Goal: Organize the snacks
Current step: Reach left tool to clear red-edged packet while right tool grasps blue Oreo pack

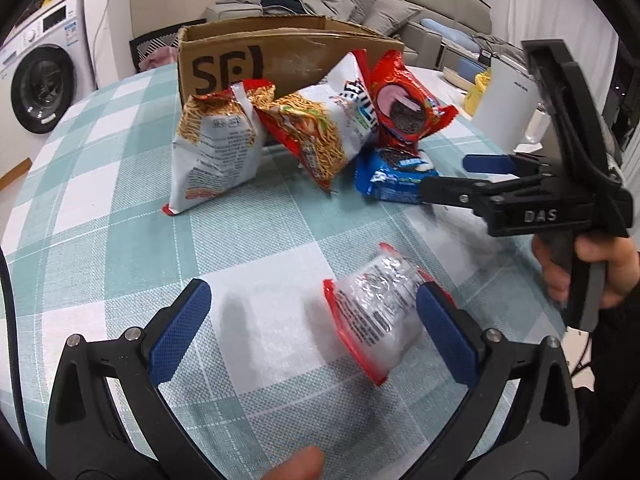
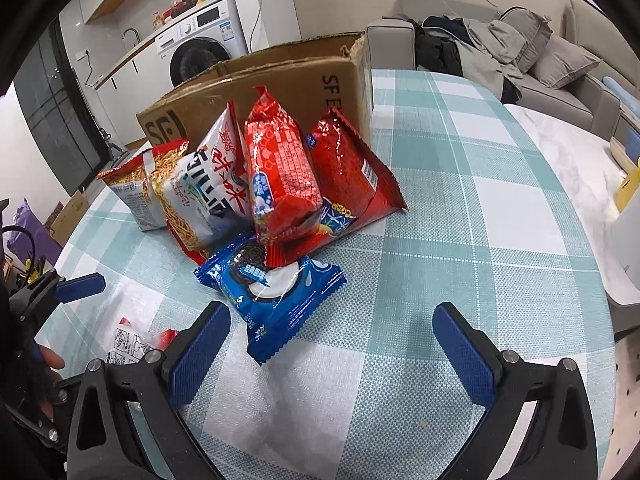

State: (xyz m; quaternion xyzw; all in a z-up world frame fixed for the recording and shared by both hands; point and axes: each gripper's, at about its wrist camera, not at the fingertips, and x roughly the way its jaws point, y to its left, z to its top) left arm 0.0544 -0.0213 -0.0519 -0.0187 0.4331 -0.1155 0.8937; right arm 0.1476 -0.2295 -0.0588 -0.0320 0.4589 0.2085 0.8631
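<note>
Several snack packets lean against a cardboard box point(image 1: 256, 56) on the checked tablecloth point(image 1: 120, 220): noodle bags point(image 1: 216, 148), a red Oreo pack point(image 1: 404, 100) and a blue Oreo pack point(image 2: 272, 296) lying flat in front. My left gripper point(image 1: 316, 328) is open, and a small red-edged white packet point(image 1: 376, 312) lies between its fingers, against the right pad point(image 1: 444, 336). My right gripper point(image 2: 332, 352) is open and empty, just short of the blue Oreo pack; it also shows in the left wrist view point(image 1: 460, 176).
The box point(image 2: 280, 80) stands open at the back of the table. A white appliance point(image 1: 508, 108) and a yellow item point(image 1: 478, 92) sit at the right edge. A washing machine point(image 1: 40, 76) and a sofa point(image 2: 540, 48) stand beyond the table.
</note>
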